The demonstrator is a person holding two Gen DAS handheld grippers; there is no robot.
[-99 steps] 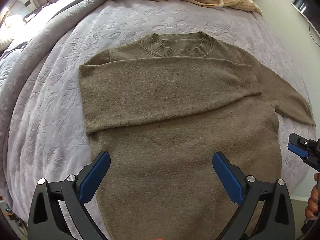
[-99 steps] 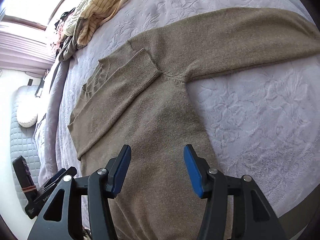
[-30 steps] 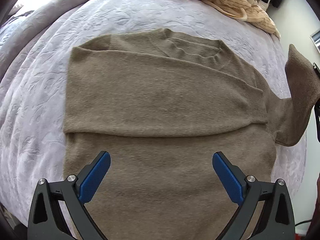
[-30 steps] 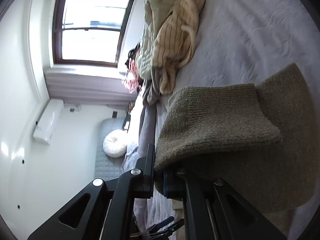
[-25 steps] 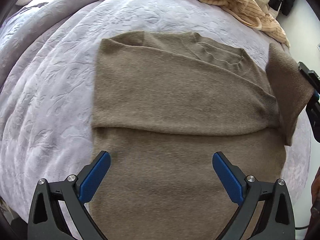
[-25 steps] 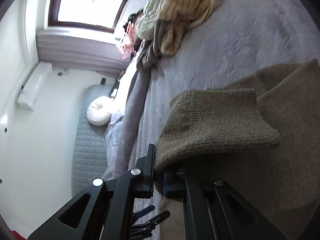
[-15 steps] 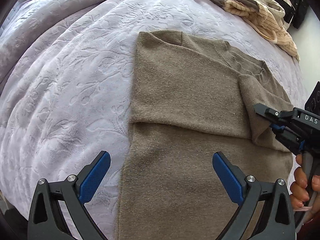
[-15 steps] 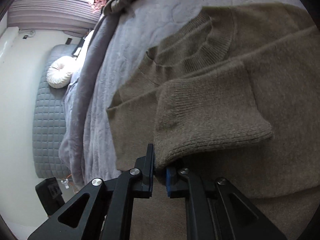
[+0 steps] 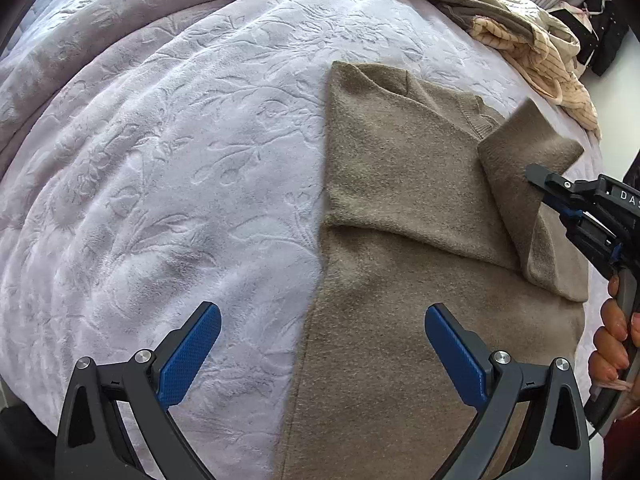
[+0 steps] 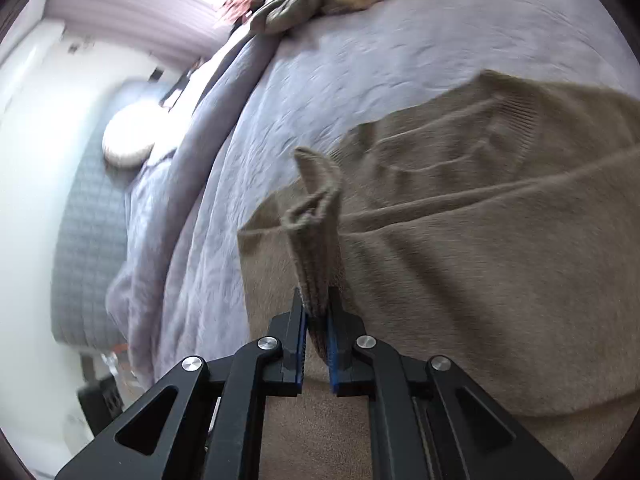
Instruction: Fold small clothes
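Bedspread point(image 9: 180, 160) — sweater sleeve point(image 10: 316, 240) between right tongs point(image 10: 317, 312).

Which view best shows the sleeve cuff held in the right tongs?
The right wrist view: the sleeve cuff sits pinched between the right tongs, its open end facing the lens. The left wrist view shows the same cuff from the side, the grip half hidden.

- Daylight is bright and soft; shadows on the bedspread point(image 9: 168, 168) are faint.
- Right wrist view: motion blur throughout; the white cushion point(image 10: 128, 138), left of the bedspread, is overexposed.
- Fisheye curvature, dark corners.
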